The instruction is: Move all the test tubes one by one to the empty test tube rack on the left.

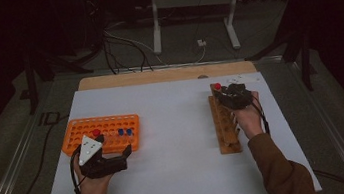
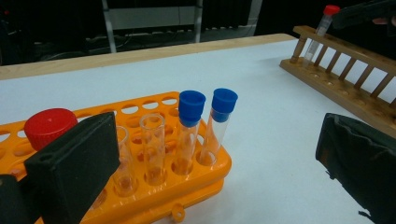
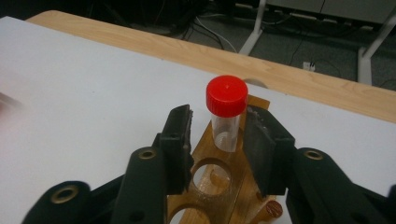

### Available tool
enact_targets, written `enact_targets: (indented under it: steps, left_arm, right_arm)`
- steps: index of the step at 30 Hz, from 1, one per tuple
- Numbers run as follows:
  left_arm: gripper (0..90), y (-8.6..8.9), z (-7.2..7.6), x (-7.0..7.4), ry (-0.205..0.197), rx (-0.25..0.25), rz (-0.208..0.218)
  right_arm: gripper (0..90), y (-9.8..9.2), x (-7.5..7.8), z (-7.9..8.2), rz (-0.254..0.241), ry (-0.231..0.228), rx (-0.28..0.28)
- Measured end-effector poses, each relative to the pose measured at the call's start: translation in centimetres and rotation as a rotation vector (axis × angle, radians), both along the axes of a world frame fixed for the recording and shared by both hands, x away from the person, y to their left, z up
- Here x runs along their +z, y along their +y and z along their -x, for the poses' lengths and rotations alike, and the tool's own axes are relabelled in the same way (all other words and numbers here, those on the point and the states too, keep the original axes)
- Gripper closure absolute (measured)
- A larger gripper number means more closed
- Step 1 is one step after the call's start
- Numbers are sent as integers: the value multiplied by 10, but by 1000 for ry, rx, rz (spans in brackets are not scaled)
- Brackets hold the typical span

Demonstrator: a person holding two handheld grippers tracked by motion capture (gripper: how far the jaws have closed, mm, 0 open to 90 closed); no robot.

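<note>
I had the right gripper [image 3: 219, 140] at the far end of the wooden rack [image 1: 225, 130], which lay on the right side of the white table [image 1: 180, 176] with its long axis running near to far. The red-capped tube [image 3: 226, 114] stood upright in the rack's farthest hole, cap up, long axis vertical. It was a clear plastic cylinder with a ribbed round screw cap. My right jaws flanked it low on the body; a sliver of gap showed on the left pad, so I counted them as not yet clamped.

My left gripper [image 2: 210, 186] hung released, jaws spread wide, just near of the orange plastic rack [image 2: 154, 196] on the left. That rack was a perforated tray of round holes holding two blue-capped tubes [image 2: 205, 126] upright, two uncapped clear tubes [image 2: 152, 149], and another red cap [image 2: 49, 126]. I could read no writing or labels anywhere.
</note>
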State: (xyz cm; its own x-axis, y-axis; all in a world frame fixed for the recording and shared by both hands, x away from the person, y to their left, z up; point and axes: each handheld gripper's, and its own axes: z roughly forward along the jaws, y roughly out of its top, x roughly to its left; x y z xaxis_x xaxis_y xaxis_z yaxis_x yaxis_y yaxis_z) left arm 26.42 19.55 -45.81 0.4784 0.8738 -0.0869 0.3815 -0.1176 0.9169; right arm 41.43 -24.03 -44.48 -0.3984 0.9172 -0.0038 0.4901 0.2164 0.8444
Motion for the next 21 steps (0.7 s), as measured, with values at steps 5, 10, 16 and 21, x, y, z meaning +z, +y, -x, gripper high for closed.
enact_targets:
  steps: [5, 10, 16, 21]
  left_arm:
    - [2, -1, 0, -1, 3, -5, -5]
    - [2, -2, 0, -1, 6, -8, -5]
    - [2, -2, 1, -1, 6, -12, -9]
    - [2, -1, 1, -1, 7, -12, -8]
  right_arm:
    - [635, 3, -4, -9, 29, 11, -14]
    - [662, 5, -6, -17, 35, 20, -32]
    - [718, 5, -8, -21, 24, 31, -34]
    - [748, 4, -2, -15, 18, -7, -35]
